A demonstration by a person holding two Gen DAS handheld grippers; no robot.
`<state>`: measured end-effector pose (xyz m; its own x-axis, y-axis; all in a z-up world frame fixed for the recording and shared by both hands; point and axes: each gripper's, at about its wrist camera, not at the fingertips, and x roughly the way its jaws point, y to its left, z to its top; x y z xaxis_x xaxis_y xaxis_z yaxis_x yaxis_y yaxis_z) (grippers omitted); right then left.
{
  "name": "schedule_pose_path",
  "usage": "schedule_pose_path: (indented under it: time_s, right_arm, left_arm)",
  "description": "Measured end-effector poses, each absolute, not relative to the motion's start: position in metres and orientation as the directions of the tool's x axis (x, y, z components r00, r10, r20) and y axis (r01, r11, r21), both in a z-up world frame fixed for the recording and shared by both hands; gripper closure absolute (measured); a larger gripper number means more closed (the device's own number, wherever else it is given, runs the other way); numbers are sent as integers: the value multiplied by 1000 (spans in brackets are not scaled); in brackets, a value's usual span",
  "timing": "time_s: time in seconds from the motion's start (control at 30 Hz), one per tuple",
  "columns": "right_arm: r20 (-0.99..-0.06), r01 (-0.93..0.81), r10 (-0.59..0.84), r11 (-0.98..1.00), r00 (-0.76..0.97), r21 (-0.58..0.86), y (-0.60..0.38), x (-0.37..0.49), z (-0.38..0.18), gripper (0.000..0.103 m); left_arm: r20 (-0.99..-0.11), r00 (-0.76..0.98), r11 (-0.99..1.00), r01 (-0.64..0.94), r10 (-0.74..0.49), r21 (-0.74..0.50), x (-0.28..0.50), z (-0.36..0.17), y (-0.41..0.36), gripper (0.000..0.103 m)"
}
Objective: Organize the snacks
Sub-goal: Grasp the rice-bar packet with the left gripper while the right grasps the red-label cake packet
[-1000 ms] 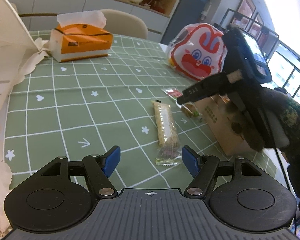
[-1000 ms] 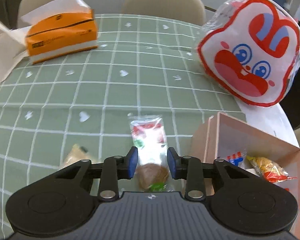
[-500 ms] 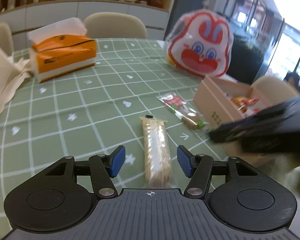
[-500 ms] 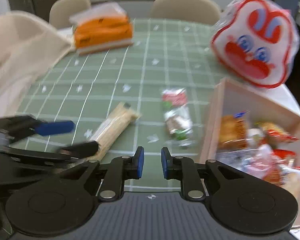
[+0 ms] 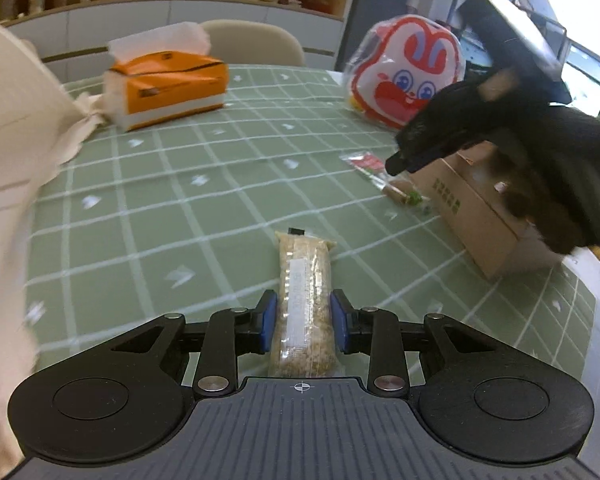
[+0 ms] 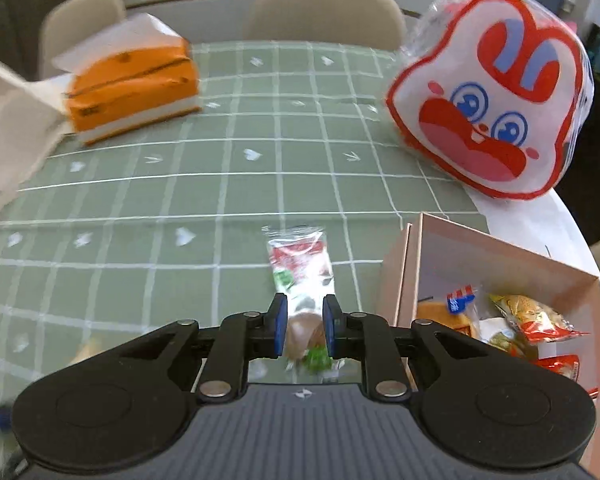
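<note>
A long grain bar (image 5: 305, 276) in clear wrap lies on the green checked tablecloth (image 5: 204, 208). My left gripper (image 5: 303, 312) straddles its near half, jaws closing, and both blue pads touch its sides. My right gripper (image 6: 303, 320) is shut on the near end of a clear snack packet (image 6: 300, 264) that holds a brown piece and has a red and green print. In the left wrist view the right gripper (image 5: 398, 164), held by a dark gloved hand, hangs over that packet (image 5: 366, 162). Beside it stands an open cardboard box (image 6: 412, 264) holding several wrapped snacks.
A big rabbit-face bag (image 6: 488, 120) stands at the far right of the table. An orange tissue box (image 5: 168, 80) sits at the far left. A white cloth (image 5: 8, 140) hangs along the left edge. Beige chairs (image 6: 324, 8) stand behind the table.
My left gripper moved in along the grain bar and its jaws narrowed from wide apart onto its sides. My right gripper swung away, came back and closed tighter on the packet.
</note>
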<state>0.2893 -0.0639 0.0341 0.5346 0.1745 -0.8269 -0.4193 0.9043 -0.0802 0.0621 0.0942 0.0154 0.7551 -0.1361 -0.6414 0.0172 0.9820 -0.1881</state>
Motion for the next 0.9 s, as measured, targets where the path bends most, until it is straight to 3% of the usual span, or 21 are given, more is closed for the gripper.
schedule_pose_path:
  time_s: [0.13,0.47,0.7,0.9]
  right_arm:
    - [-817,-398,109,904,566,-155,-50,296,24,87]
    - [-830,-401,110,905,547,-145,-53,274,23,86]
    - [-840,-453,203,890,502,-55,-72,224,25,85]
    - [-839,-494,343,863,422,104,-98,177,26,84]
  left_arm:
    - [-627,763,974,11,-156,-228,45,14,108,69]
    - [-596,785,966,13,-169,-257,32,10,117,69]
    - [-593,785,965,23,-180,-262,30,9,114,69]
    - [-593,783,964,33,-189,-264,28,9,109,69]
